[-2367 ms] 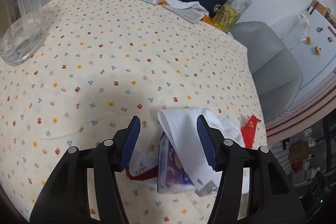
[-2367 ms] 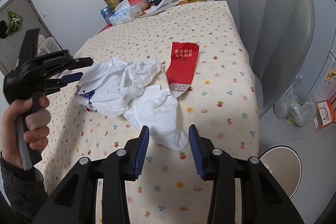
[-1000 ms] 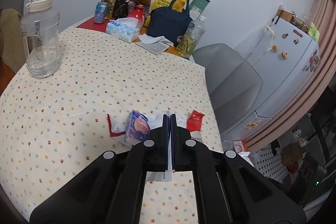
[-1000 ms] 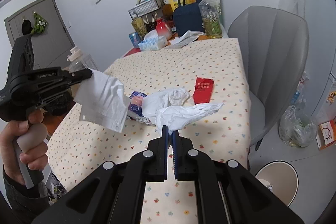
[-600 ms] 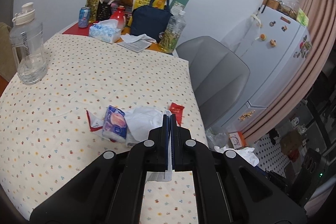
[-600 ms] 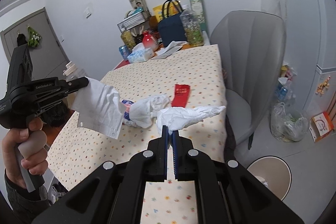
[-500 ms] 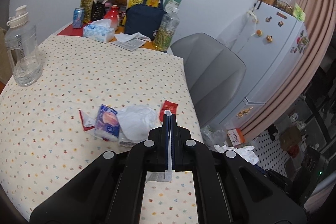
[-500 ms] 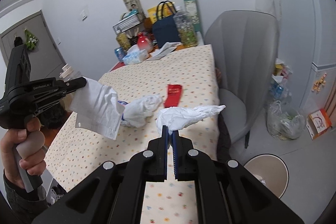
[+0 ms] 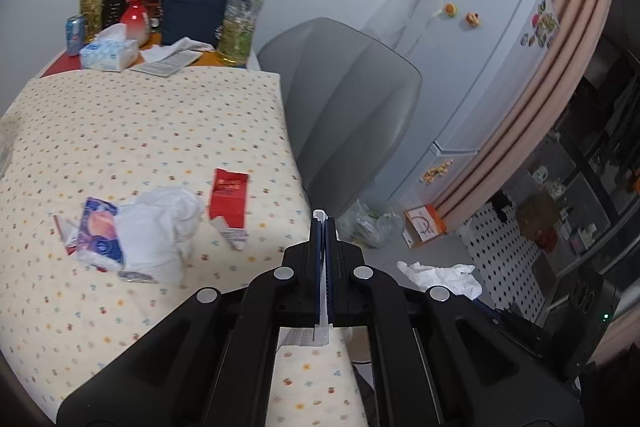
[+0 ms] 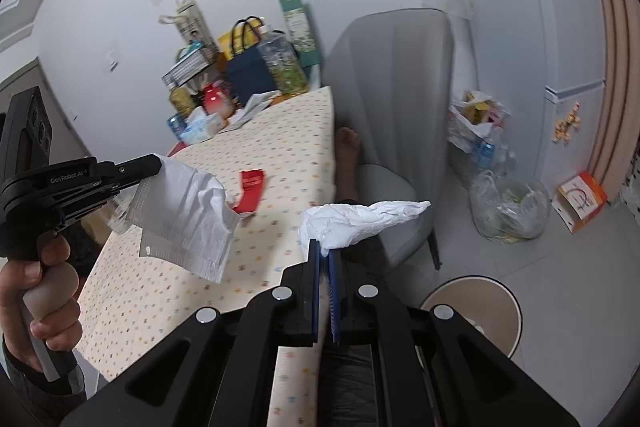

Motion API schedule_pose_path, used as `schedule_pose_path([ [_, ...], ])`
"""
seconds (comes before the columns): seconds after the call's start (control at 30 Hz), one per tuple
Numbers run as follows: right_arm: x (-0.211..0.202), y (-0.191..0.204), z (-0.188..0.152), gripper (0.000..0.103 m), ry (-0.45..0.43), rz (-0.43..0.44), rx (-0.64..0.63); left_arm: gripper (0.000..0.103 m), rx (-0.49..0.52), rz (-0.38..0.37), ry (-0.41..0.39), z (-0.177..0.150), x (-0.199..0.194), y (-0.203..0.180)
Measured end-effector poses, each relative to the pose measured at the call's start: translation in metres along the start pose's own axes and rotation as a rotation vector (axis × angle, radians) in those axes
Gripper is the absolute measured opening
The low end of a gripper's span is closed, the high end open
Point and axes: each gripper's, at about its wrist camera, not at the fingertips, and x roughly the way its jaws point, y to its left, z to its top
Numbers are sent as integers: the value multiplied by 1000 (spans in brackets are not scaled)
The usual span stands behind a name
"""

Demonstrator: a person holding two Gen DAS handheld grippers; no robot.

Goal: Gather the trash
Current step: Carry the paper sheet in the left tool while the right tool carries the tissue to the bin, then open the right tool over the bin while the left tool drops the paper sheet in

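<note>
My left gripper (image 9: 322, 223) is shut on a flat white wrapper (image 10: 184, 223), which hangs from it above the table in the right wrist view. My right gripper (image 10: 323, 247) is shut on a crumpled white tissue (image 10: 360, 217), held beyond the table's edge; the tissue also shows in the left wrist view (image 9: 440, 275). On the floral tablecloth (image 9: 120, 131) lie a red packet (image 9: 228, 193), a crumpled white tissue (image 9: 160, 227) and a purple snack wrapper (image 9: 98, 231). A round bin (image 10: 480, 307) stands on the floor, below right of the right gripper.
A grey chair (image 10: 400, 107) stands by the table's right side. A clear bag of rubbish (image 10: 508, 207) and an orange box (image 10: 580, 197) lie on the floor near the fridge (image 9: 480, 67). A blue bag (image 9: 196, 11), bottles and a tissue box (image 9: 108, 53) crowd the far table end.
Both grippers, each still shut on its piece, have swung right, off the table's edge toward the floor and the bin. The trash left on the table has not moved.
</note>
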Motion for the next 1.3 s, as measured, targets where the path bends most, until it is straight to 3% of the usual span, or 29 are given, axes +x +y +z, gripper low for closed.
schedule_pose_path([
  [0.53, 34, -108, -23, 6, 72, -118, 176, 3, 80, -58, 182, -12, 108, -61],
  [1.0, 99, -186, -71, 9, 226, -162, 332, 3, 125, -61, 347, -44, 202, -90],
  [1.03, 104, -188, -75, 14, 242, -163, 338, 3, 127, -60, 353, -45, 205, -91],
  [1.07, 109, -193, -80, 36, 259, -167, 352, 3, 129, -58, 360, -47, 209, -92],
  [1.13, 111, -202, -86, 66, 254, -180, 391, 3, 134, -56, 373, -49, 216, -94],
  [1.3, 104, -218, -88, 72, 238, -209, 412, 3, 154, -62, 399, -56, 230, -104],
])
